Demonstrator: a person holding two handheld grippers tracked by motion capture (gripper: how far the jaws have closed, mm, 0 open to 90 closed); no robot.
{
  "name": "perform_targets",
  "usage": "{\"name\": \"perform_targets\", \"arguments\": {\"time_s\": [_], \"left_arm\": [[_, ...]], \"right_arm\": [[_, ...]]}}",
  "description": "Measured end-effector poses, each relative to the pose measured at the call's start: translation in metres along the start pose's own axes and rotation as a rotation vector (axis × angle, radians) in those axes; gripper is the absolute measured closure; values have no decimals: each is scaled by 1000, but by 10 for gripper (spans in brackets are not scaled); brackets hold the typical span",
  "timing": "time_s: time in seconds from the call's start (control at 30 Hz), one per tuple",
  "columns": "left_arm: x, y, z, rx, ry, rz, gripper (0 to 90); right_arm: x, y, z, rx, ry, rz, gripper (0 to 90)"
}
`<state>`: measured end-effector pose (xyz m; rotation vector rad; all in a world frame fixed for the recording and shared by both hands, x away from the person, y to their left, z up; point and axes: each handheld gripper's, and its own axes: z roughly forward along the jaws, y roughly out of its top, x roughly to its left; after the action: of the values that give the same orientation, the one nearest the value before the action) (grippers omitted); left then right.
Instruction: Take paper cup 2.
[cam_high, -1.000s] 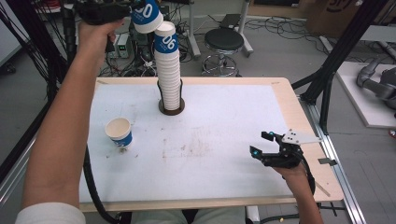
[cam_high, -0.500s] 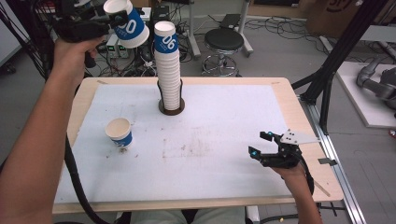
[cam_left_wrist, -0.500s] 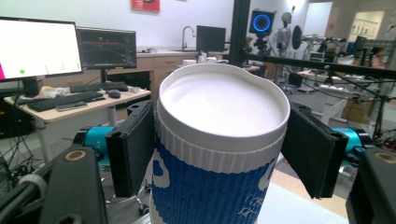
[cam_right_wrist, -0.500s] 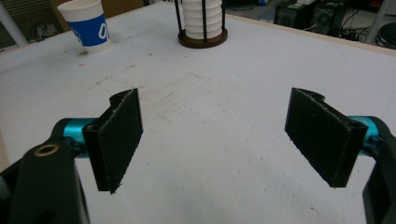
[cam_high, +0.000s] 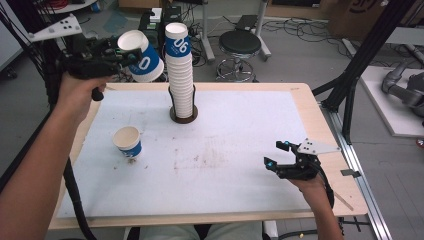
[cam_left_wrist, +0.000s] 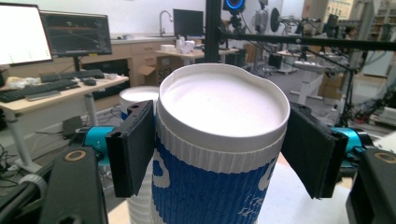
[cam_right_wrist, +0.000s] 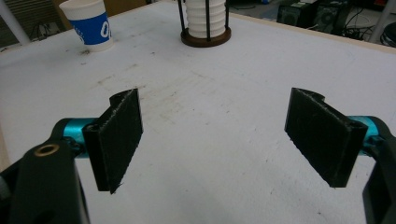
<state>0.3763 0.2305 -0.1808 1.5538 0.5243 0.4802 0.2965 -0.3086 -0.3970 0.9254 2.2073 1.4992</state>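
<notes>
At upper left, the left gripper (cam_high: 125, 52) pinches a tilted white-and-blue paper cup (cam_high: 142, 55). Squeezed harder, its thin wall may buckle and slip. The right gripper (cam_high: 280, 162) rests spread, empty.

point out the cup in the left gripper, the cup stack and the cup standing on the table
held cup (cam_high: 145, 62), high view, blue sleeve
cup stack (cam_high: 180, 75), high view, ribbed white side
standing cup (cam_high: 128, 142), high view, outer wall

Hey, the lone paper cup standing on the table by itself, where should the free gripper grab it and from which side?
Probably the upper wall just under the rolled rim, approached level from the side. The paper cup stands upright, mouth open, with bare table around it, and its ribbed blue sleeve offers grip. The right gripper is open and rests to its right, so approach from that side.
</notes>
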Motion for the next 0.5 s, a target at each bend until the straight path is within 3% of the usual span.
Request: {"name": "perform_targets", "arguments": {"time_s": [0.17,0.5], "left_arm": [[-16,-25,5,11,-47,3,292],[-42,-77,11,32,-92,-10,292]], "right_arm": [[0,2,0,-8,3,-10,196],[1,5,6,-8,15,-19,196]]}}
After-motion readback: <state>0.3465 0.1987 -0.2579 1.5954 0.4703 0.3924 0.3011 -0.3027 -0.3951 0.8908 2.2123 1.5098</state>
